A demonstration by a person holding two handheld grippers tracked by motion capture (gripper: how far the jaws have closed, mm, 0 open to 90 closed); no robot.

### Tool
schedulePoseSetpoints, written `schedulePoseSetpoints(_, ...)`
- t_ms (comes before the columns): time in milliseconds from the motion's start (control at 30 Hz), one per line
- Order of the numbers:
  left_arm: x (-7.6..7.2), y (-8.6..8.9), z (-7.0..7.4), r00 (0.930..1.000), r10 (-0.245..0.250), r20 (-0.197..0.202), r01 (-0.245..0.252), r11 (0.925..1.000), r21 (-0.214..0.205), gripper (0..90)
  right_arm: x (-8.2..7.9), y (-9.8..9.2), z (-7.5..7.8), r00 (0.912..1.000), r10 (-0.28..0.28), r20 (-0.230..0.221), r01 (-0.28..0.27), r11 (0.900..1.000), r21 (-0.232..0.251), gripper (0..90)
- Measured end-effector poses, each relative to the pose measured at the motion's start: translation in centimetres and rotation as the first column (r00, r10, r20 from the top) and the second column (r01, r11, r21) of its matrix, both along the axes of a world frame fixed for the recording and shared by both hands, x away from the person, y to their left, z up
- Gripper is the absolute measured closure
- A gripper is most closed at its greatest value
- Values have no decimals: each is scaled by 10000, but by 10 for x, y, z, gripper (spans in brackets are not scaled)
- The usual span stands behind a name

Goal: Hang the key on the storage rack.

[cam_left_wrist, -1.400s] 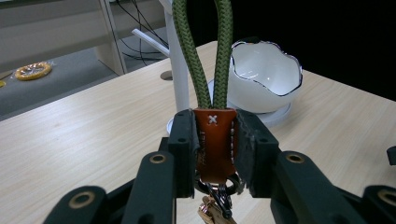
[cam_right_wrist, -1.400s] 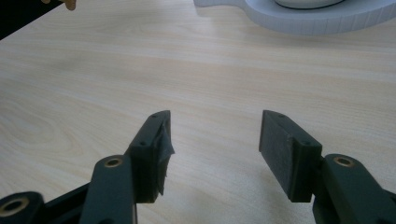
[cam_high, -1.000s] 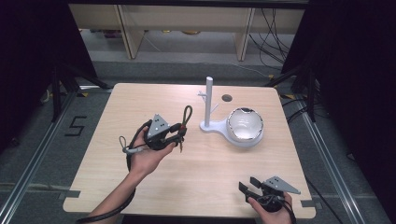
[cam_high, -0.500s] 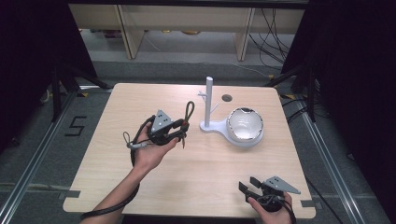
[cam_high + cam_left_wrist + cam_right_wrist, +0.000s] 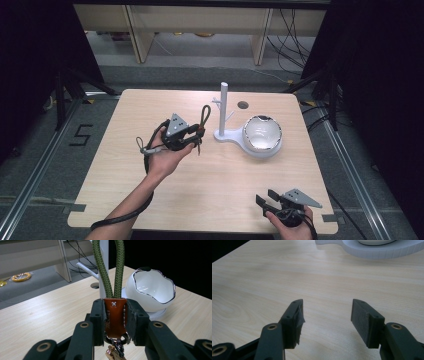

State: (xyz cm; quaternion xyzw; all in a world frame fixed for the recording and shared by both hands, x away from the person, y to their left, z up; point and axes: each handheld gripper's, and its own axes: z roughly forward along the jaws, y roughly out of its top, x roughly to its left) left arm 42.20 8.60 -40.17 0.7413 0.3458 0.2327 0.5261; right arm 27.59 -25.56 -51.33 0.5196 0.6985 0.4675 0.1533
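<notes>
Pinching the brown leather tab [image 5: 115, 316] of a keychain, the left gripper [image 5: 192, 137] holds the green cord loop [image 5: 204, 116] upright above the table [image 5: 125, 165], just beside the white stand [image 5: 224, 112] and its white bowl [image 5: 262, 135]. The right gripper [image 5: 327, 317] rests near the table's near edge, jaws spread with nothing between them.

A light wooden table with a white stand and bowl

The table [image 5: 125, 190] has a round hole [image 5: 243, 105] near its far edge. A white post with pegs [image 5: 224, 107] rises right of centre; just right of it a white bowl with a jagged silver rim [image 5: 262, 134] sits on the same white base [image 5: 235, 139].
</notes>
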Motion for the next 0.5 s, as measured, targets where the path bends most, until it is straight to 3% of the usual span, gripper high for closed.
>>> schedulePoseSetpoints(233,3,-3,1,10000,-5,-11,5,10000,-11,685,0,1,0,9999,-96,-113,98,9999,126,441)
schedulePoseSetpoints(400,6,-4,0,10000,-2,-54,2,10000,-33,685,2,-2,-1,9993,73,356,-64,9997,-248,440)
schedulePoseSetpoints(433,6,-4,0,10000,-8,-64,8,10000,-30,685,0,0,0,9999,-123,-39,124,9999,58,439)
schedulePoseSetpoints(500,7,-5,0,10000,-31,-61,31,10000,6,685,0,0,0,9999,-122,-40,122,9999,49,439)
